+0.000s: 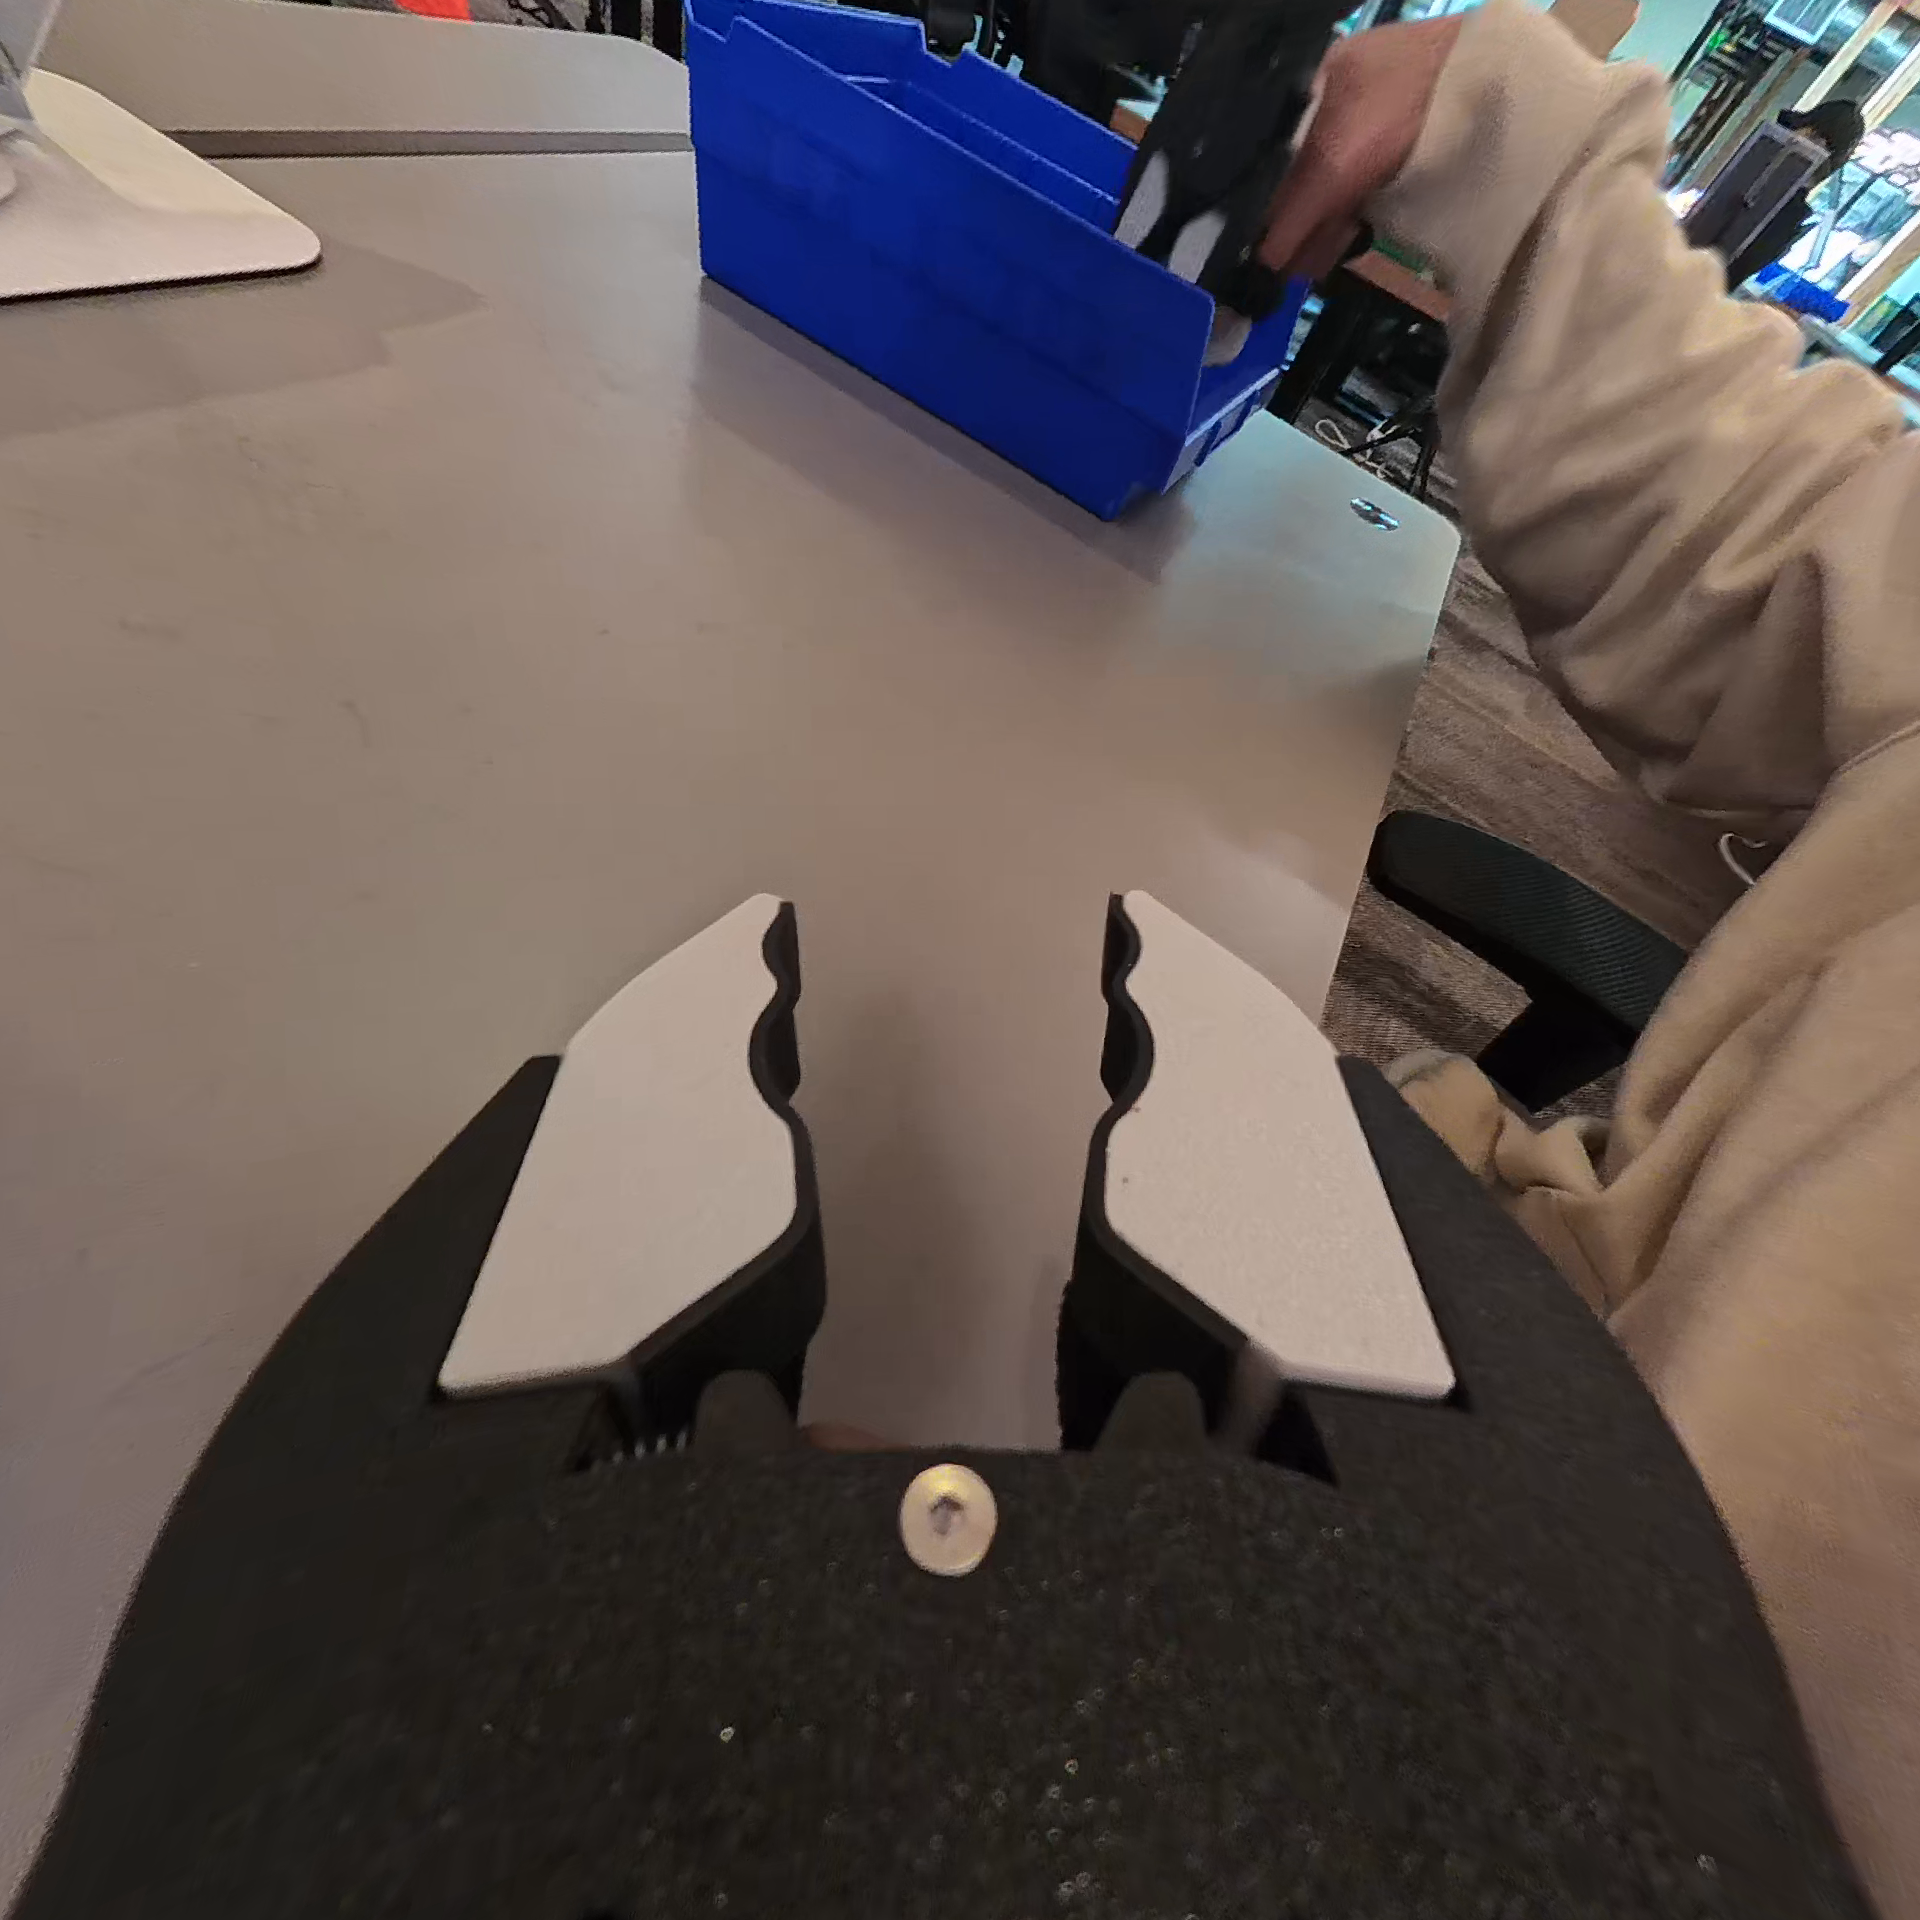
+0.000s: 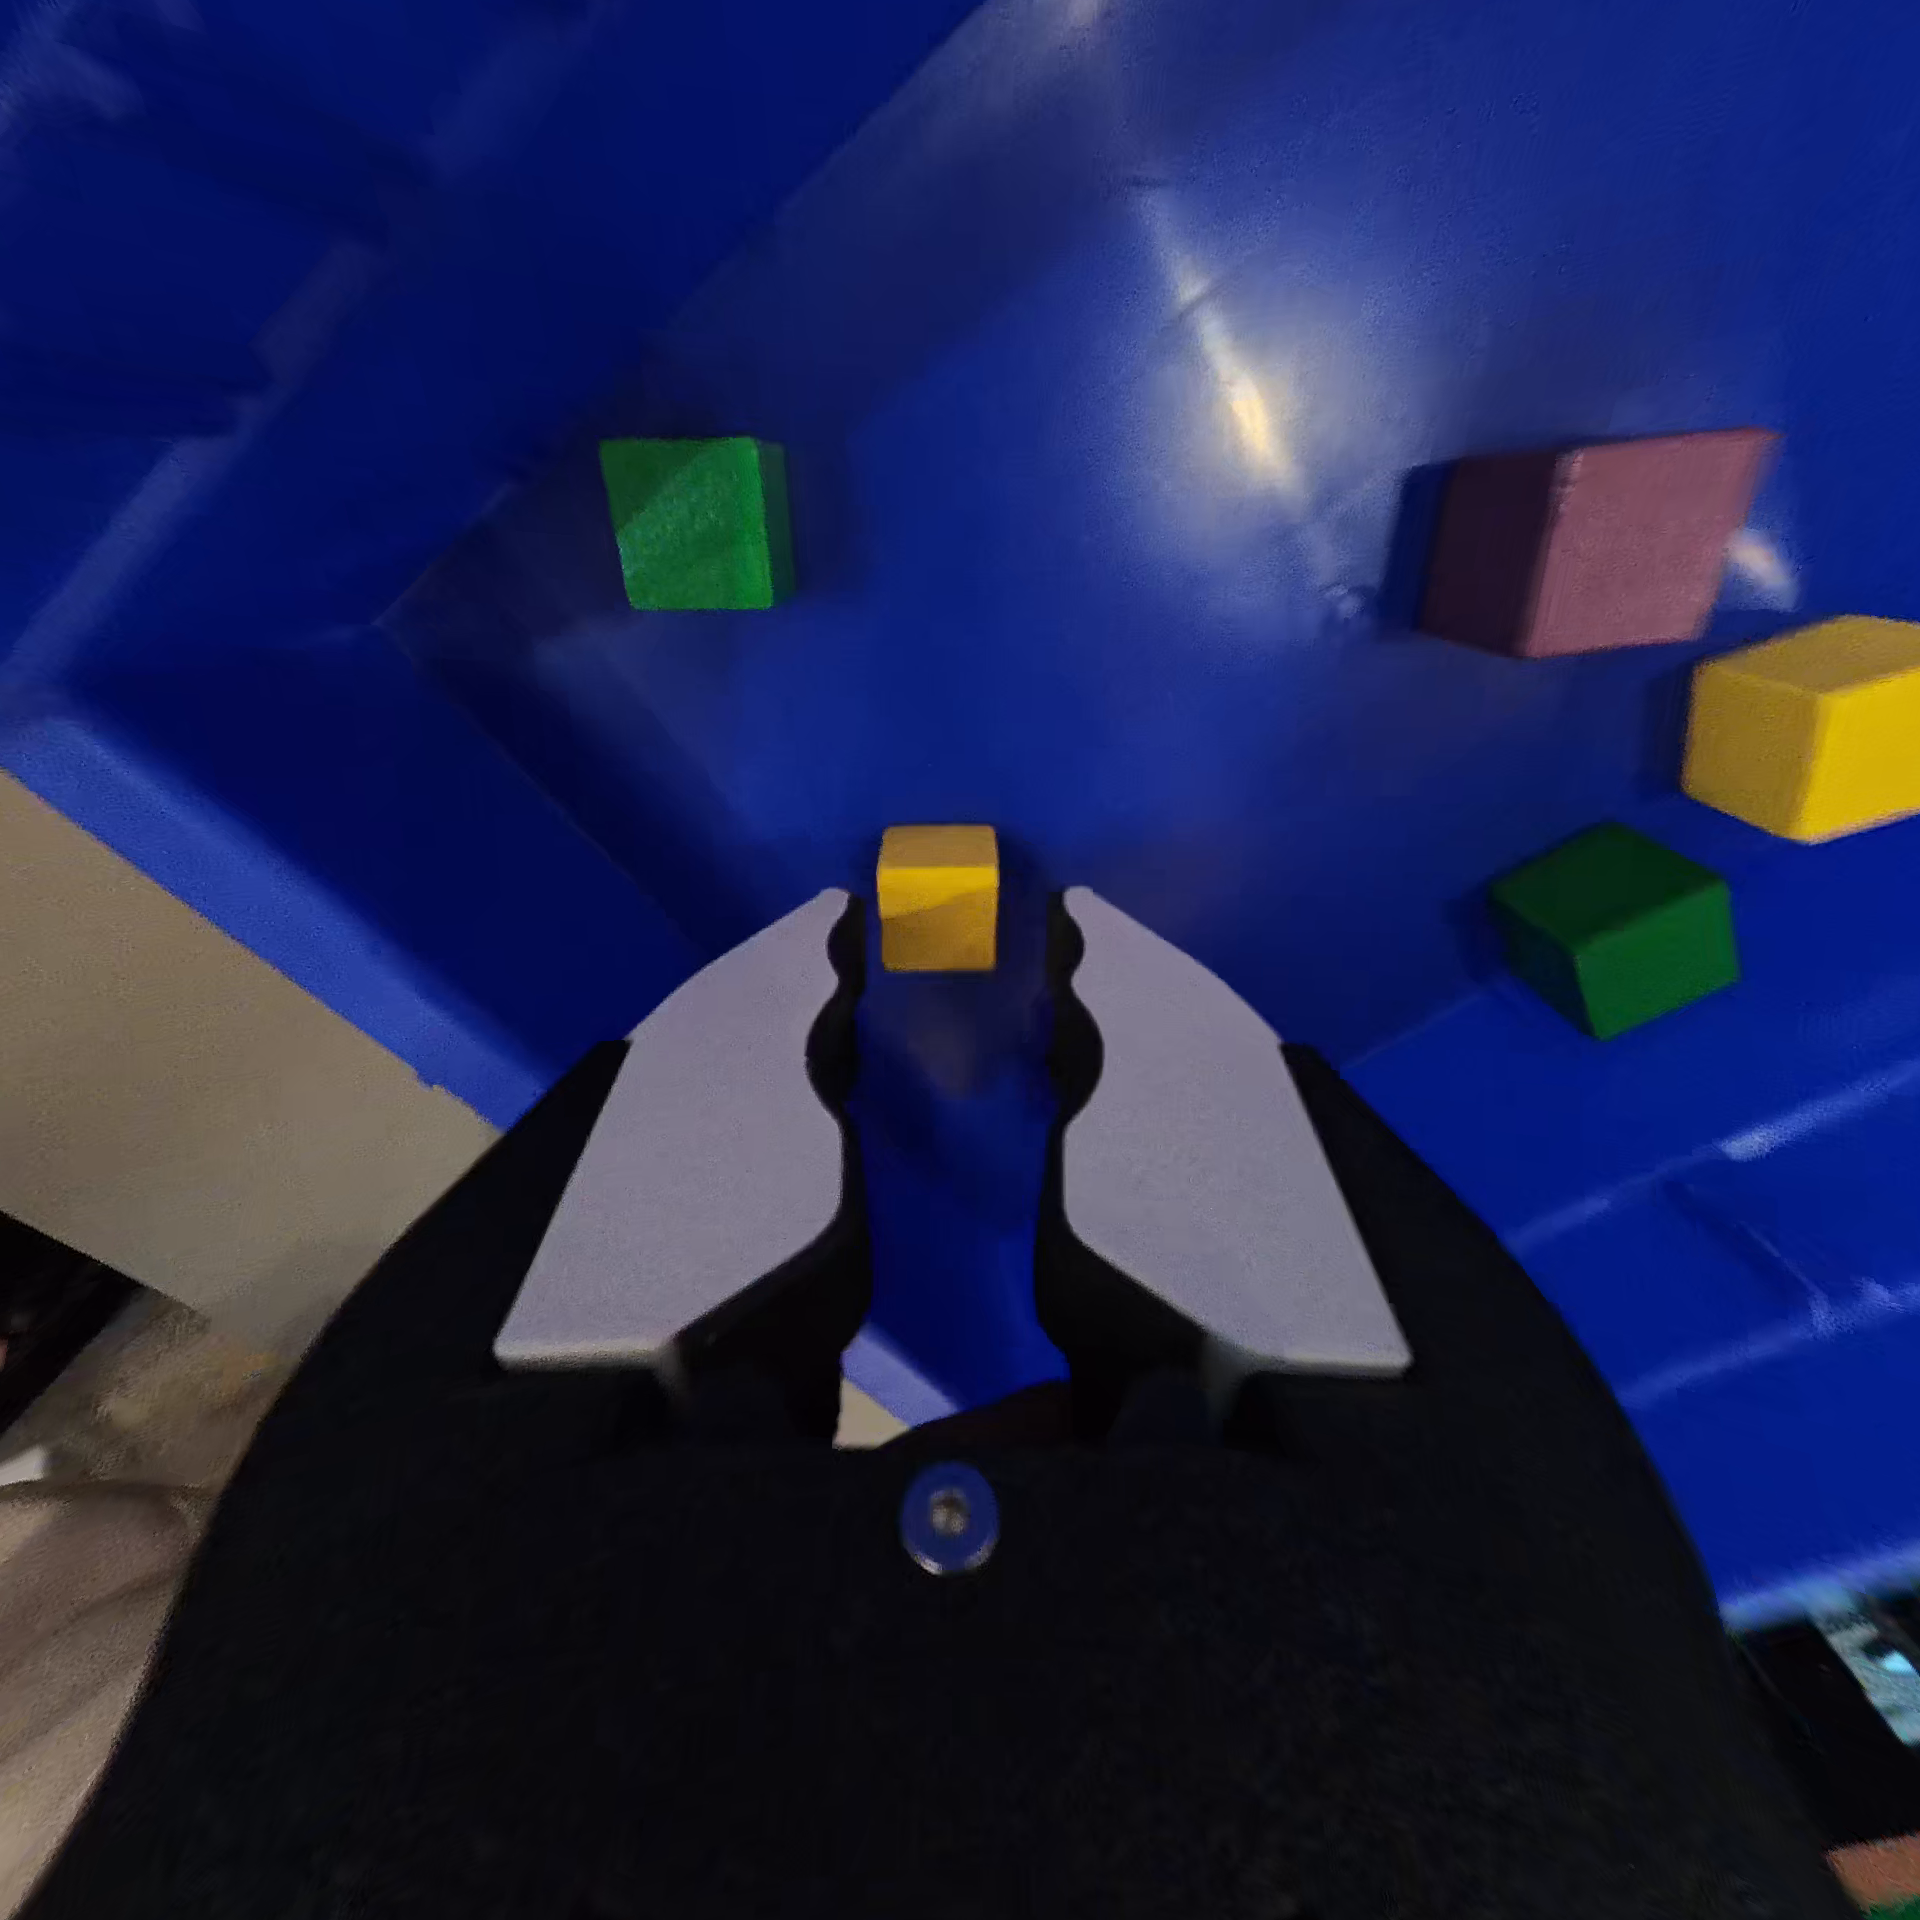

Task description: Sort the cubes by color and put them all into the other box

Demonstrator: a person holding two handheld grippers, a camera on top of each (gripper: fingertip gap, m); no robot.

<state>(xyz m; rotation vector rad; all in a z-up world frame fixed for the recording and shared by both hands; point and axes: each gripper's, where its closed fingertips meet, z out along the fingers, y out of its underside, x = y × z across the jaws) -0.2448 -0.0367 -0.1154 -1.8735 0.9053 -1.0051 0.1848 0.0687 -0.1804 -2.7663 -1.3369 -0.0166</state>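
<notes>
So the setting is a big grey table (image 1: 644, 644) with a busy, blurry workshop-type room behind it in the upper right of the left wrist view. Far upper left of that frame there's a white flat base of something (image 1: 145, 208) sitting on the table, cut off by the edge. Moving right, the left gripper (image 1: 951, 935) fills the bottom centre, hanging over bare tabletop with its fingers spread apart and nothing between them. Upper centre sits the blue box (image 1: 935, 291), close to the table's far edge. Right of that, a hand (image 1: 1351, 135) in a cream sleeve (image 1: 1621, 436) is dipping the right gripper (image 1: 1195, 239) down into the box, and a black chair (image 1: 1527, 935) shows at the right past the table edge.

In the right wrist view it's pretty much all blue box floor. Left to right: a green cube (image 2: 698, 525) in the upper left, then a small yellow cube (image 2: 937, 899) dead centre, right at the tips of the right gripper (image 2: 956, 904). The fingers are apart, with a visible gap on the cube's right side; the left pad looks like it might be touching, hard to tell with the blur. Further right: a purple cube (image 2: 1600, 545), a darker green cube (image 2: 1621, 930) below it, and a bigger-looking yellow cube (image 2: 1808, 727) at the right edge.
</notes>
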